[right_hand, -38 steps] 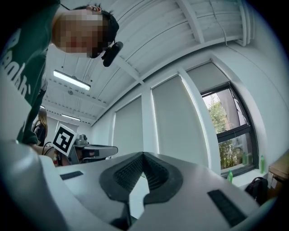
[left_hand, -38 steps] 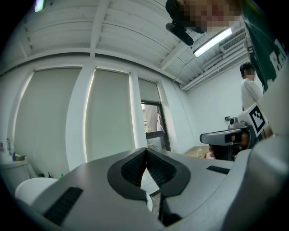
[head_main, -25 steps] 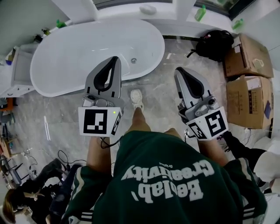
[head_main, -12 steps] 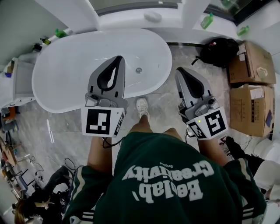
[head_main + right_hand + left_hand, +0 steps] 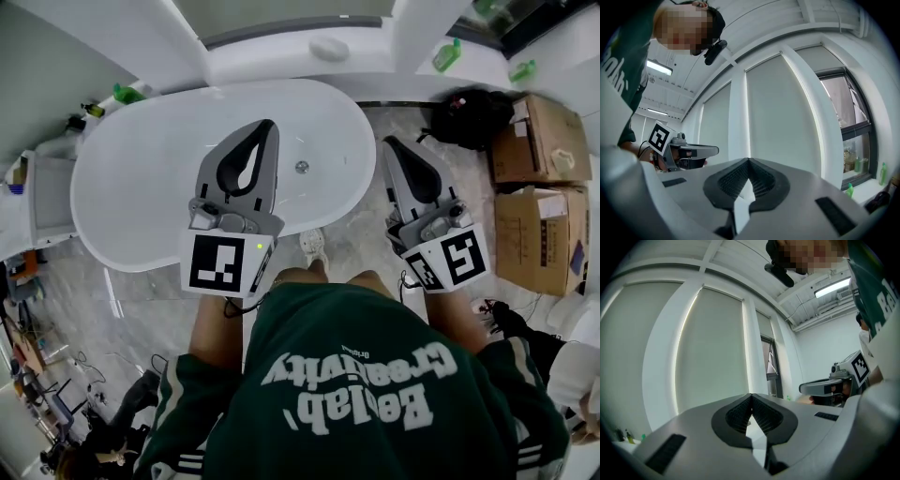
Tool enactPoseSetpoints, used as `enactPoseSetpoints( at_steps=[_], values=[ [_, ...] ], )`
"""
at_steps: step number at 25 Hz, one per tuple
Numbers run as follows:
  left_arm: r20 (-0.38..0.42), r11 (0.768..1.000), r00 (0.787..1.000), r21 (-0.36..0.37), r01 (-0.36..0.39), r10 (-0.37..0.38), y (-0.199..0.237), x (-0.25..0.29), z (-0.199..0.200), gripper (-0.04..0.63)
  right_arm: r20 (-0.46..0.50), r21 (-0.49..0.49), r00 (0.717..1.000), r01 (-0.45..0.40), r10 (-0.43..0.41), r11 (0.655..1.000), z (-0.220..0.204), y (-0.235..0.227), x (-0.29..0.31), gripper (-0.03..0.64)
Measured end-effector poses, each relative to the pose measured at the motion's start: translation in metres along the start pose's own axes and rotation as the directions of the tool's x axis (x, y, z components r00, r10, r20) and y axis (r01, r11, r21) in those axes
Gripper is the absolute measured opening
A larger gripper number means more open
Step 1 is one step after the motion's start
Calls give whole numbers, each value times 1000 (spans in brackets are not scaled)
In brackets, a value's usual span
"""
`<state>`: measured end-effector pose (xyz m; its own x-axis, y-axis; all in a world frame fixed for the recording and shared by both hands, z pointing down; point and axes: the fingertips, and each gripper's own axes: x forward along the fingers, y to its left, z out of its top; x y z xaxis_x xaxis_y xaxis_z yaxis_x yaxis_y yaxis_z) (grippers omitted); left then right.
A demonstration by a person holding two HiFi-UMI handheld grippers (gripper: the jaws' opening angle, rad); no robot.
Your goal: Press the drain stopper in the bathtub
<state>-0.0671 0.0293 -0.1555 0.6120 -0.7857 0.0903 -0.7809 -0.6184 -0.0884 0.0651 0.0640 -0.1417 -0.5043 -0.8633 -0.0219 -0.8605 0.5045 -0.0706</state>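
Straight ahead, bathtub (image 5: 141, 187) with drain stopper (image 5: 302, 167) in its bottom, just right of left gripper (image 5: 265, 125) tip. Right gripper (image 5: 392, 142) over floor (image 5: 366, 234) beside tub. Shoe (image 5: 314, 246) between both. Backpack (image 5: 469, 117), boxes (image 5: 534, 141) far right; bottle (image 5: 448, 53) on ledge behind.

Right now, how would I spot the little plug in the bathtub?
Look for the big white oval bathtub. On its floor, just right of the left gripper, sits the drain stopper. It is the only small round grey spot in all that plain white.
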Motion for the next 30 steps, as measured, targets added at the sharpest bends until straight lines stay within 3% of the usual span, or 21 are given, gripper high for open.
enactPoseSetpoints(
  at_steps=[15,22,30],
  values=[
    [0,996,998,-72,59,-59,13,31,-20,5,-43,36,995,92,-91,995,-11,-18,14,11],
    [-34,999,999,-29,36,-37,6,38,-30,5,-66,55,998,25,-21,998,-22,-15,28,11],
    [-88,997,996,-66,-27,21,19,36,-53,5,-64,97,995,-75,81,992,-43,-10,58,11]
  ],
)
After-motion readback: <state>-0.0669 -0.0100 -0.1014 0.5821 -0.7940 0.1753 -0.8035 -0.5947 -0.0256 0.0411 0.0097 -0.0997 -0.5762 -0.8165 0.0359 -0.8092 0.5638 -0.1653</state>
